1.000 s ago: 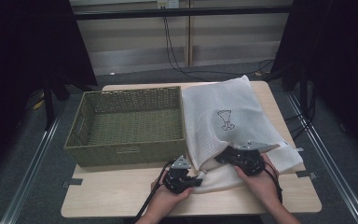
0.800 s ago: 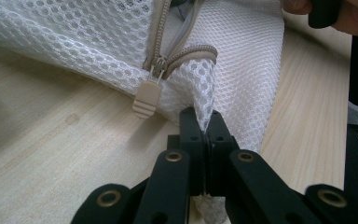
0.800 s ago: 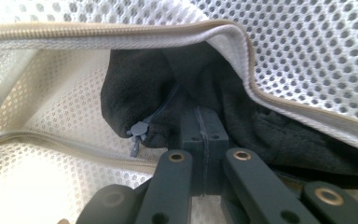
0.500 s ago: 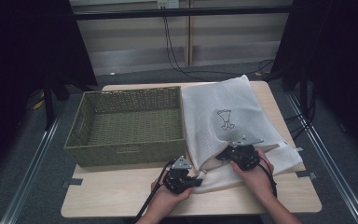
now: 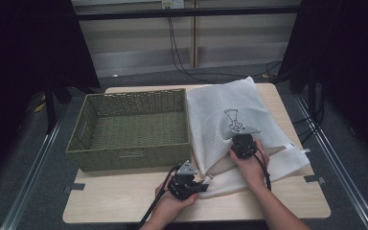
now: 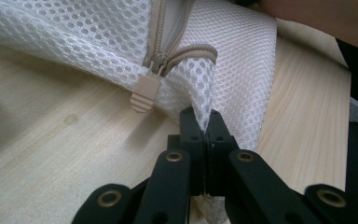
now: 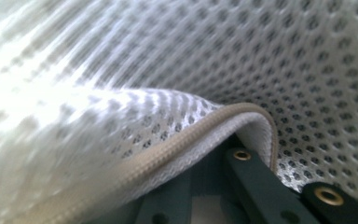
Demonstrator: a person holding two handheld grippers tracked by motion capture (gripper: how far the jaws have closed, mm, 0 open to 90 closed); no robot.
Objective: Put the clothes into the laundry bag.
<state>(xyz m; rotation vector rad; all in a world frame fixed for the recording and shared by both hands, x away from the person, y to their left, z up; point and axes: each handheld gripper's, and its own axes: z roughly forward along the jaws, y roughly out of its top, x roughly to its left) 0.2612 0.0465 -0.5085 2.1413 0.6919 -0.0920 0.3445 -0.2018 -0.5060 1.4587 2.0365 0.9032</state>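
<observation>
Pale wooden table, dark room; both grippers' fingers pinch mesh bag.

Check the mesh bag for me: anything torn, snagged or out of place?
No tear shows. The mesh bag overhangs the table's far edge, and its zipper is partly open. The left gripper pinches one edge beside the zipper pull; the right gripper lifts the other.
</observation>
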